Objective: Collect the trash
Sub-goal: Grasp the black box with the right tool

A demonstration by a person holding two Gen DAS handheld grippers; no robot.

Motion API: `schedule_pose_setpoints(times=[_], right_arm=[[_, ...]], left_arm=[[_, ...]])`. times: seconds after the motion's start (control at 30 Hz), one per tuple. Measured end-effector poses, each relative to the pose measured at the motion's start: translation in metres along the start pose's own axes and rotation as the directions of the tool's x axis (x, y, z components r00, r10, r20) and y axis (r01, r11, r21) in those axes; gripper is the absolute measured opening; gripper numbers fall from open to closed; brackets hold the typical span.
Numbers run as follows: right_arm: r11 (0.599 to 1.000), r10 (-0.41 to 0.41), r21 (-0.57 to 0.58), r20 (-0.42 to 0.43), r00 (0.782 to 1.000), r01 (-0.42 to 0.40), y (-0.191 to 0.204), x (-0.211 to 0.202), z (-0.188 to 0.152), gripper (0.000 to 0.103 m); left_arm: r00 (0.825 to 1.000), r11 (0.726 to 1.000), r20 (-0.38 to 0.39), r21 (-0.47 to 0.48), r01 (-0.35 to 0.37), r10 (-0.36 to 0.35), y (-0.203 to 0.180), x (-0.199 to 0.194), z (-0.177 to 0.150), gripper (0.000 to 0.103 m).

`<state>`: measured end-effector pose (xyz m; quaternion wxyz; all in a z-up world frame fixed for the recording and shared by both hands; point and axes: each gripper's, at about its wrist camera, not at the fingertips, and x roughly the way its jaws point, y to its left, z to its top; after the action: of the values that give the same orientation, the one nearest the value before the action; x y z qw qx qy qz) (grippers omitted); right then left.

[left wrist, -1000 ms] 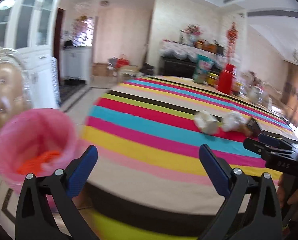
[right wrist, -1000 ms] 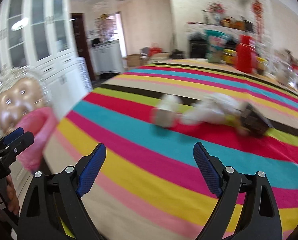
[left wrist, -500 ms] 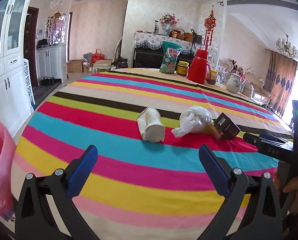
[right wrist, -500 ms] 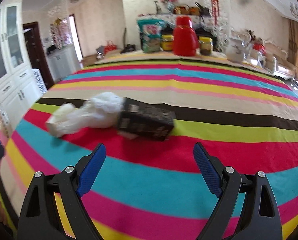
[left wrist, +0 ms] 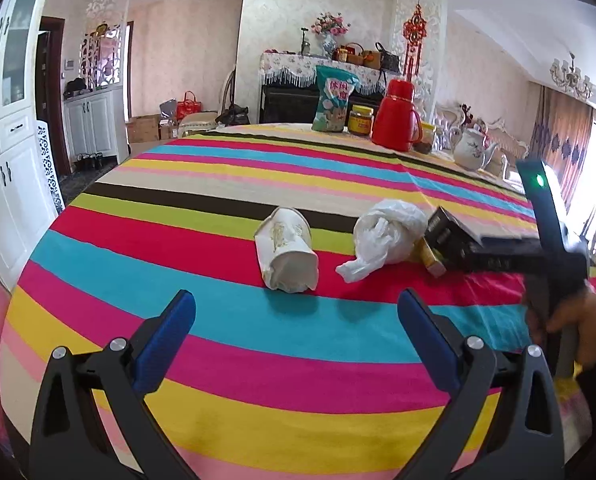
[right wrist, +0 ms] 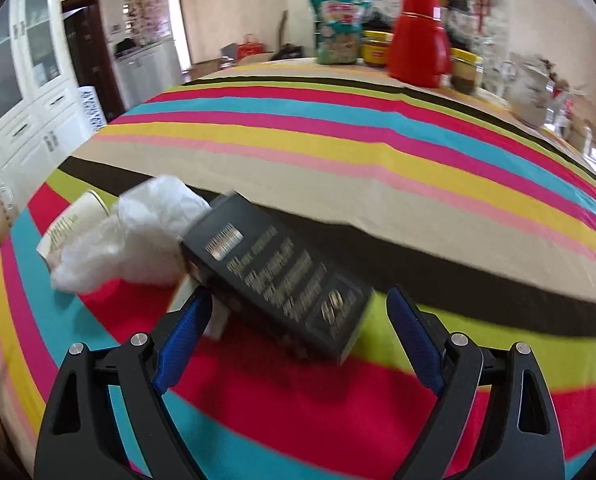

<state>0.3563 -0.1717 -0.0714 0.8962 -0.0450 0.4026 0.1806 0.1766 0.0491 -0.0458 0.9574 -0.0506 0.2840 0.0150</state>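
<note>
Between right tool (right wrist: pixel 298 316) pads, now black box (right wrist: pixel 282 280).

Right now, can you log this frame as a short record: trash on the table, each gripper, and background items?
surface: striped tablecloth
trash: paper cup on its side; crumpled plastic bag; black box
left gripper: open, empty, short of the cup
right gripper: open, either side of the black box's near end, not closed on it
far edge: red thermos, snack bag, jar, teapot

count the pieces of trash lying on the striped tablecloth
3 clearly: a tipped paper cup, a crumpled white plastic bag beside it, and a black box against the bag. A small item under the box may be a fourth.
</note>
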Motion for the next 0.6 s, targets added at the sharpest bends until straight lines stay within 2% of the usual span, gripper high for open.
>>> schedule_pose_setpoints(times=[0.03,0.07,0.1,0.2,0.47,0.6], right_arm=[[1.000,0.017,-0.010,0.002,1.000,-0.017,0.001,0.002,0.005,0.079],[1.000,0.028,-0.012,0.002,1.000,-0.028,0.002,0.003,0.007,0.066],[0.999,0.038,-0.010,-0.002,0.999,-0.038,0.003,0.003,0.009,0.057],[0.997,0.074,-0.002,0.013,0.997,-0.074,0.006,-0.005,0.007,0.045],[0.998,0.041,0.039,0.081,0.996,-0.044,0.014,-0.052,-0.031,0.040],[0.997,0.044,0.063,0.060,0.997,-0.048,0.022,-0.070,-0.054,0.040]], left_arm=[[1.000,1.000,-0.005,0.005,-0.003,0.003,0.000,0.001,0.000,0.098],[1.000,1.000,-0.006,0.006,-0.005,0.005,0.002,0.002,0.000,0.098],[1.000,1.000,-0.008,0.004,-0.006,0.006,0.003,0.003,0.000,0.098],[1.000,1.000,-0.017,-0.018,-0.002,0.002,0.007,0.005,0.001,0.098],[0.999,0.999,-0.039,-0.034,-0.001,0.000,0.008,0.005,0.003,0.098],[0.999,0.999,-0.044,-0.032,0.012,-0.013,0.002,0.003,0.001,0.098]])
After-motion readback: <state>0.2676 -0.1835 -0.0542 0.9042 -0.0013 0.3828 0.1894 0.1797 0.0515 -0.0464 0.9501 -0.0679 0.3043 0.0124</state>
